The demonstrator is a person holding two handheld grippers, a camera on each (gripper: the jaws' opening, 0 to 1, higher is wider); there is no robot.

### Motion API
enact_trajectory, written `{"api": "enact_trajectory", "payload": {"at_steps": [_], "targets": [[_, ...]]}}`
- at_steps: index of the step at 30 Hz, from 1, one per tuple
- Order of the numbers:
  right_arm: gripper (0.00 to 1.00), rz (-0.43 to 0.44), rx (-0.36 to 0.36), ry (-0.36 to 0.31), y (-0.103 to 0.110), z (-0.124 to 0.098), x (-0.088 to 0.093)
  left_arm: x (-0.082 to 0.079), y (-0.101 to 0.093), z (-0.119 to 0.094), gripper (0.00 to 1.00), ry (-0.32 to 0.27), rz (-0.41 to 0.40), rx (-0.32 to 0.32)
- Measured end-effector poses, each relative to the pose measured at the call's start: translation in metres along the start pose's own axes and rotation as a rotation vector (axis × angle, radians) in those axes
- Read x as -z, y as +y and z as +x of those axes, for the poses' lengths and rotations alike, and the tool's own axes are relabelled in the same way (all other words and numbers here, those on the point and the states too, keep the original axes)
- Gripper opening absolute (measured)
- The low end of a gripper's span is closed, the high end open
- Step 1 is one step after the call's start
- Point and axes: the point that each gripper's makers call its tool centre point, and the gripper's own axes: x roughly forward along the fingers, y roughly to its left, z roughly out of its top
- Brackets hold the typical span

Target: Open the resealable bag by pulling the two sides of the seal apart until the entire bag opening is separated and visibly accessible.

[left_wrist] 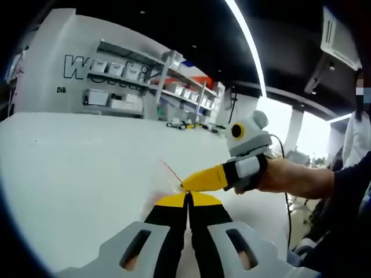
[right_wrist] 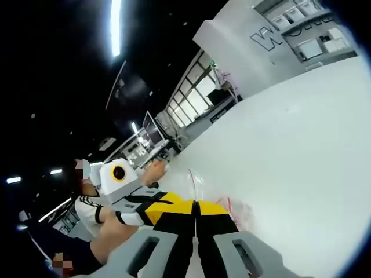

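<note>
Clear plastic, the resealable bag (right_wrist: 217,200) lay over the white table (left_wrist: 87,174), its red seal line (left_wrist: 171,171) running just beyond both gripper tips. In the left gripper view the left gripper (left_wrist: 188,198) had its yellow-tipped jaws pressed together on the bag's edge, and the right gripper (left_wrist: 186,185) came in from the right, meeting it there. In the right gripper view its jaws were likewise closed on the bag. Shelving (left_wrist: 139,87) stood far behind the table.
</note>
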Motion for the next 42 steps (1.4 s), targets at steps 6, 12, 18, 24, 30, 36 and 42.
{"api": "enact_trajectory", "payload": {"at_steps": [6,12,18,24,30,36,42], "targets": [[0.0,0.036,-0.014,-0.001,0.0,0.001,0.001,0.003,0.0,0.002,0.04,0.01,-0.016,0.012],[0.0,0.055,-0.023,-0.003,0.001,0.001,0.001,0.003,0.0,0.004,0.12,0.013,-0.041,0.021],[0.0,0.057,-0.021,-0.006,0.0,-0.001,0.0,0.002,0.0,0.001,0.11,0.003,-0.057,0.027],[0.0,0.062,-0.024,-0.003,0.0,-0.001,0.001,-0.001,0.003,-0.001,0.08,-0.011,-0.079,0.024],[0.0,0.075,-0.035,0.002,0.002,-0.001,0.003,0.001,0.003,-0.001,0.03,-0.003,-0.085,0.028],[0.0,0.065,-0.029,0.005,0.001,-0.001,0.004,-0.001,0.001,-0.003,0.01,-0.011,-0.061,0.026],[0.0,0.038,0.002,-0.007,-0.005,-0.004,0.001,-0.003,0.003,-0.006,0.0,-0.022,-0.058,0.018]]}}
